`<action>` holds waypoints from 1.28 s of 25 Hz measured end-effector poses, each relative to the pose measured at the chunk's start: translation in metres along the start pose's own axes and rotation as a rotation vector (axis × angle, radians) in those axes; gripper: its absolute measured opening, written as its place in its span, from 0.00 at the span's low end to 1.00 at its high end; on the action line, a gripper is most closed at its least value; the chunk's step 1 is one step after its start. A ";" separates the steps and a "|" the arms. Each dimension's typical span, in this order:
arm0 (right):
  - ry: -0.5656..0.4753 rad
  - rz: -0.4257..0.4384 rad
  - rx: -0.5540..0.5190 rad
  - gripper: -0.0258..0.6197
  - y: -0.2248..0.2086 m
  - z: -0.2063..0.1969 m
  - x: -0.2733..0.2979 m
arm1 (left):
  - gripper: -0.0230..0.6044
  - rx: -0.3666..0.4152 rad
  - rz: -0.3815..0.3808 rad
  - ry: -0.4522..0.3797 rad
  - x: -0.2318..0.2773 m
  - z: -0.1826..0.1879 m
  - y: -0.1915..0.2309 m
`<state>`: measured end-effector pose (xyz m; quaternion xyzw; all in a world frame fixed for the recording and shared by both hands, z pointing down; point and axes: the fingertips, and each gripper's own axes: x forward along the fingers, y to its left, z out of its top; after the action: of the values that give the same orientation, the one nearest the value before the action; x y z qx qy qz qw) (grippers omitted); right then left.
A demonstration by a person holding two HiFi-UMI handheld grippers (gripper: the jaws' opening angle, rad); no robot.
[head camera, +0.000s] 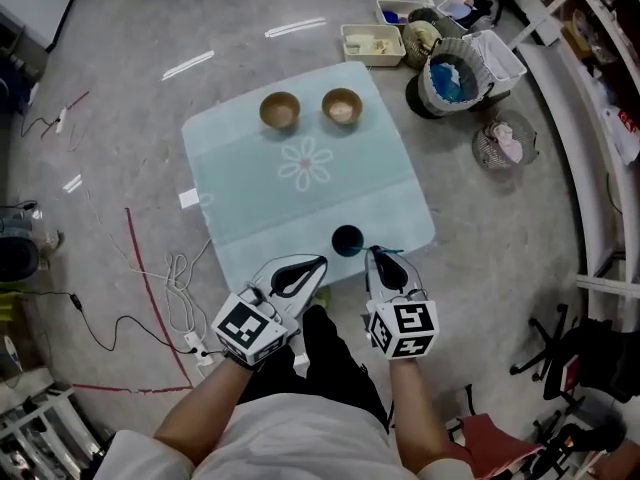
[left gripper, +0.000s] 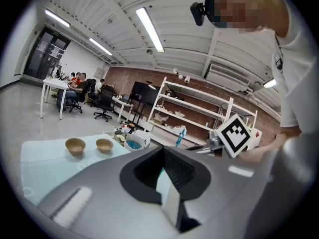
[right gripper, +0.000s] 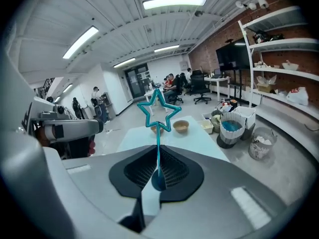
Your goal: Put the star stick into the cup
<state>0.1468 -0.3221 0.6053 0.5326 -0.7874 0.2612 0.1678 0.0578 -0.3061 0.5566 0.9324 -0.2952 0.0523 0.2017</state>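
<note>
A teal star stick (right gripper: 158,151) stands up from my right gripper (right gripper: 158,176), whose jaws are shut on its thin shaft; the star outline rises well above the jaw tips. In the head view my right gripper (head camera: 385,268) sits at the near edge of a pale blue mat (head camera: 260,198). The dark round cup (head camera: 347,239) stands on the mat just ahead and left of its tip. My left gripper (head camera: 295,278) lies to the cup's left, near the mat's edge. Its jaws (left gripper: 162,176) are shut with nothing between them.
Two wooden bowls (head camera: 280,110) (head camera: 342,106) stand at the mat's far side, beyond a flower print. Past the mat are a white tray (head camera: 372,44), a round basket with blue contents (head camera: 450,81) and a wire basket (head camera: 503,143). Cables (head camera: 170,278) lie left; shelving (head camera: 590,118) runs along the right.
</note>
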 end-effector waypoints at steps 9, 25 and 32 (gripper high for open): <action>0.122 0.034 0.016 0.08 -0.005 -0.033 0.043 | 0.04 -0.042 0.028 0.036 0.016 -0.009 0.022; 0.289 0.021 0.020 0.09 -0.006 -0.058 0.037 | 0.04 -0.065 0.019 0.053 0.012 -0.011 0.011; 0.229 0.033 0.020 0.09 0.001 -0.047 0.033 | 0.04 -0.061 0.008 0.058 0.015 -0.019 0.013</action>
<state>0.1327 -0.3187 0.6612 0.4879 -0.7691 0.3307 0.2471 0.0630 -0.3157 0.5811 0.9228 -0.2946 0.0709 0.2380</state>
